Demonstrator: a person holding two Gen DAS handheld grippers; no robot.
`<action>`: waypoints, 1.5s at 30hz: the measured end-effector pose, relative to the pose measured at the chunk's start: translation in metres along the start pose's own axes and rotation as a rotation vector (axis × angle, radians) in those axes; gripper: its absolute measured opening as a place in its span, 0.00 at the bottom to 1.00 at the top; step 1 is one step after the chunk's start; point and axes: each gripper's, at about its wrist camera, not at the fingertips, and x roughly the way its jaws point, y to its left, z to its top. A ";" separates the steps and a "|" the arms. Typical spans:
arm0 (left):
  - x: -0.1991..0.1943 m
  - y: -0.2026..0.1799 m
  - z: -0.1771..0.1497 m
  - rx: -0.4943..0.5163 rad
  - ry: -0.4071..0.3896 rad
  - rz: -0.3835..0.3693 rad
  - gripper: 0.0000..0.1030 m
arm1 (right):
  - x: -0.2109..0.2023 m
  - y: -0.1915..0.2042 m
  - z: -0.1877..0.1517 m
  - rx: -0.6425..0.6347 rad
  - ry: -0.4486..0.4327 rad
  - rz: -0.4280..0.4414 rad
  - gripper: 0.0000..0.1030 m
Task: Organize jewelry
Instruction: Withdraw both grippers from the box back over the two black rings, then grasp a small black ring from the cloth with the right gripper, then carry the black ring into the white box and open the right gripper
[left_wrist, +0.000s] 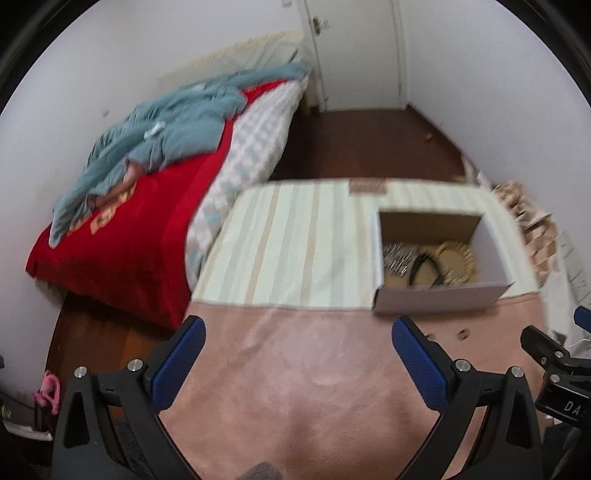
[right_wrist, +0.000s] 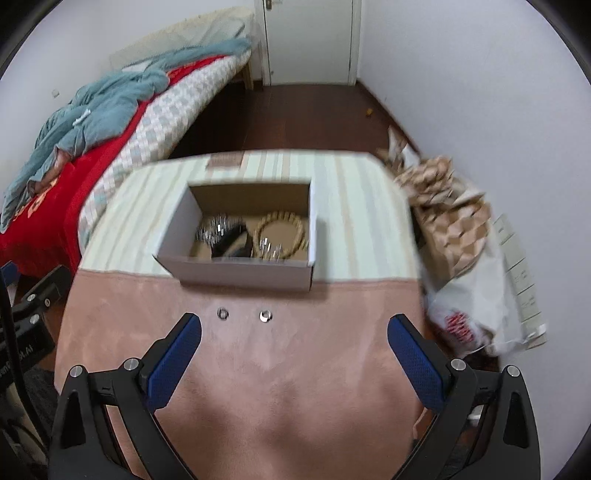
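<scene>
An open cardboard box (right_wrist: 236, 271) stands on the table where the pink cloth (right_wrist: 288, 369) meets the striped cloth; it also shows in the left wrist view (left_wrist: 436, 299). Inside lie a beaded wooden bracelet (right_wrist: 282, 230), a silver sparkly piece (right_wrist: 218, 227) and a black band (right_wrist: 231, 240). Two small silver rings (right_wrist: 223, 314) (right_wrist: 265, 315) lie on the pink cloth in front of the box. My right gripper (right_wrist: 295, 332) is open and empty, just short of the rings. My left gripper (left_wrist: 297, 334) is open and empty over the pink cloth, left of the box.
A bed with a red blanket (left_wrist: 122, 236) and a teal cover stands to the left. Crumpled brown paper (right_wrist: 443, 214) and a white plastic bag (right_wrist: 476, 306) lie at the table's right. A striped cloth (left_wrist: 295, 240) covers the far half. The right gripper's body (left_wrist: 557, 373) shows at the right edge.
</scene>
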 end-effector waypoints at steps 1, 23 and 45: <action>0.007 0.001 -0.004 -0.003 0.015 0.008 1.00 | 0.016 -0.002 -0.006 0.005 0.003 0.004 0.99; 0.099 -0.017 -0.026 0.041 0.189 0.013 1.00 | 0.123 0.018 -0.038 -0.057 -0.009 0.047 0.13; 0.098 -0.139 -0.025 0.154 0.210 -0.251 0.33 | 0.091 -0.091 -0.051 0.203 -0.063 -0.047 0.13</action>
